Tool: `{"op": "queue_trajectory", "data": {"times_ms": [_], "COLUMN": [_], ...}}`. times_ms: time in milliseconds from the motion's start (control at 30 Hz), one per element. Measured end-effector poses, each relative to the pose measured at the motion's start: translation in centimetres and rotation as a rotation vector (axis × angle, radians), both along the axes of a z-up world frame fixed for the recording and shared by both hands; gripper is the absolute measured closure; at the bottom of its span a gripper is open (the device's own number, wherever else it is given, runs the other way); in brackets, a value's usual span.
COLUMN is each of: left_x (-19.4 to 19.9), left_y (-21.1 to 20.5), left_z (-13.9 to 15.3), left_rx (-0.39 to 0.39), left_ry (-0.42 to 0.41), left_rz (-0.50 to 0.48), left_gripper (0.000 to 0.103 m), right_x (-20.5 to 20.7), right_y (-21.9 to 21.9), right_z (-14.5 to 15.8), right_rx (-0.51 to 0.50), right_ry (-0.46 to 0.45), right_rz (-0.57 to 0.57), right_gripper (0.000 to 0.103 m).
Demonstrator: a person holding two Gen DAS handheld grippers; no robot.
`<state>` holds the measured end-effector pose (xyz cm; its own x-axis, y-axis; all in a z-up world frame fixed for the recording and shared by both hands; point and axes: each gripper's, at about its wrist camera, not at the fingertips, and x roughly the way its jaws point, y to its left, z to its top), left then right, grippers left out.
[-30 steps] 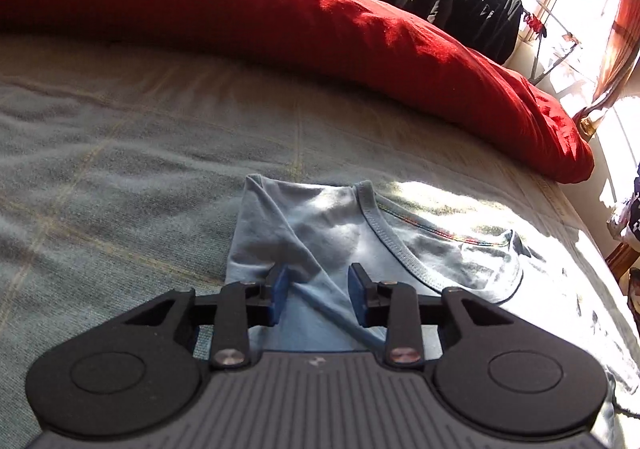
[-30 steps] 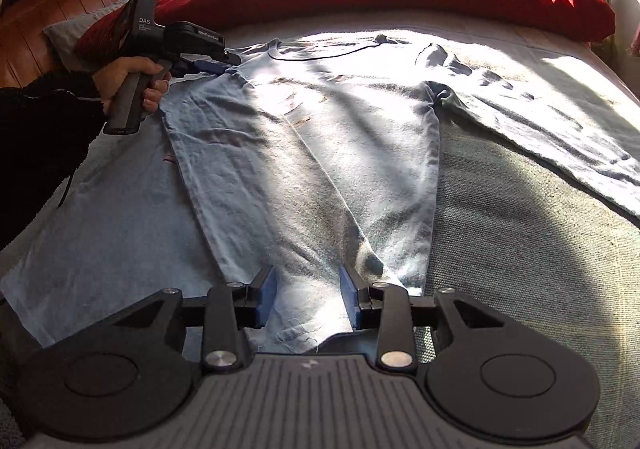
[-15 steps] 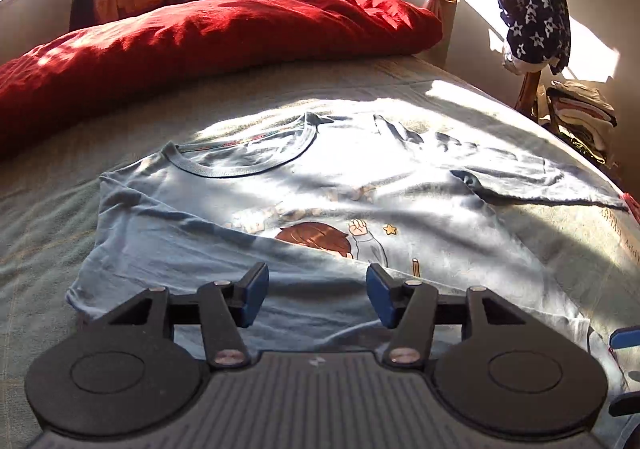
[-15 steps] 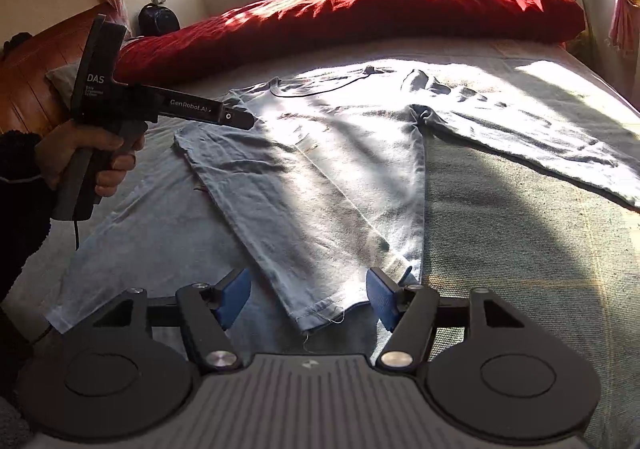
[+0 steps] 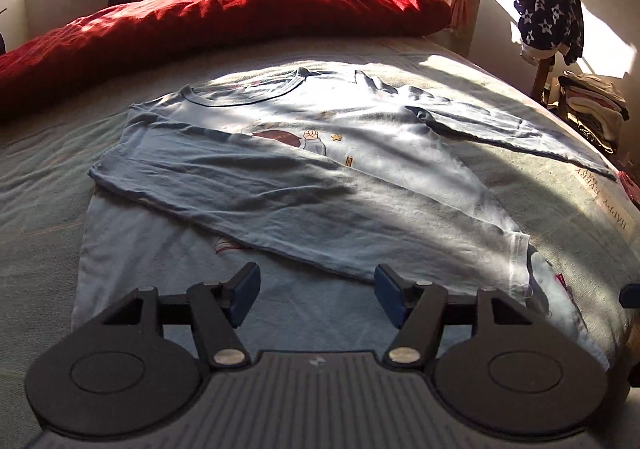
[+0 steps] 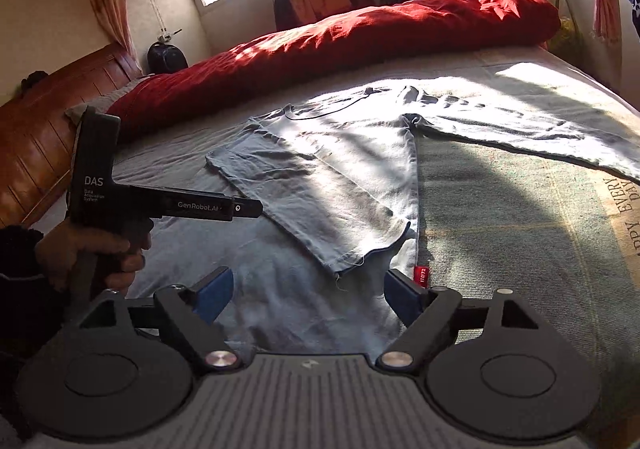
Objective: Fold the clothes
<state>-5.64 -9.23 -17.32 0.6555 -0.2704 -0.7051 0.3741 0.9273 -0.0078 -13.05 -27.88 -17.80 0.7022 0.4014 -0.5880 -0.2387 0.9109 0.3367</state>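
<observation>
Lying flat on the grey bed cover [image 5: 48, 169] is a light blue long-sleeved shirt [image 5: 400, 185]. One sleeve [image 5: 256, 189] is folded across its front, running from 9 o'clock down to 4 o'clock in the left wrist view. The other sleeve [image 6: 540, 129] stretches out toward 3 o'clock in the right wrist view. A red tag [image 6: 421, 276] peeks out at the bottom hem. The left gripper [image 5: 316, 289] has its blue fingers spread wide and grasps nothing. The right gripper [image 6: 308, 289] is also spread wide with nothing in it, just above the hem. A long red pillow [image 5: 224, 17] sits at 12 o'clock.
</observation>
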Motion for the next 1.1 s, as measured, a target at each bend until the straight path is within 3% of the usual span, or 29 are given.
{"op": "queue_trajectory", "data": {"times_ms": [167, 300, 467, 633, 800, 967, 1100], "left_x": [-3.5, -5.5, -8.1, -8.4, -7.2, -8.6, -9.7], "left_y": [0.5, 1.7, 3.0, 4.1, 6.7, 6.5, 6.5], "left_z": [-0.1, -1.3, -2.5, -1.0, -2.4, -2.6, -2.0], "left_rx": [0.014, -0.009, -0.034, -0.023, -0.06, -0.047, -0.075], "left_ry": [-0.016, 0.027, 0.075, 0.005, 0.092, 0.1, 0.106], "left_rz": [0.011, 0.051, 0.097, 0.135, 0.278, 0.264, 0.244], "left_gripper": [0.036, 0.034, 0.032, 0.03, 0.03, 0.025, 0.025], "right_x": [1.1, 1.5, 1.6, 1.7, 1.7, 1.8, 1.8], "right_y": [1.4, 2.5, 2.2, 2.9, 3.3, 2.7, 3.1], "right_z": [-3.1, -5.5, -6.1, -6.2, -6.4, -6.7, -6.7], "right_rx": [0.045, 0.065, 0.108, 0.106, 0.098, 0.145, 0.12], "right_ry": [0.065, 0.129, 0.131, 0.127, 0.123, 0.128, 0.132], "right_rz": [0.053, 0.078, 0.076, 0.084, 0.068, 0.046, 0.049], "right_gripper": [0.017, 0.016, 0.011, 0.0, 0.0, 0.0, 0.0]}}
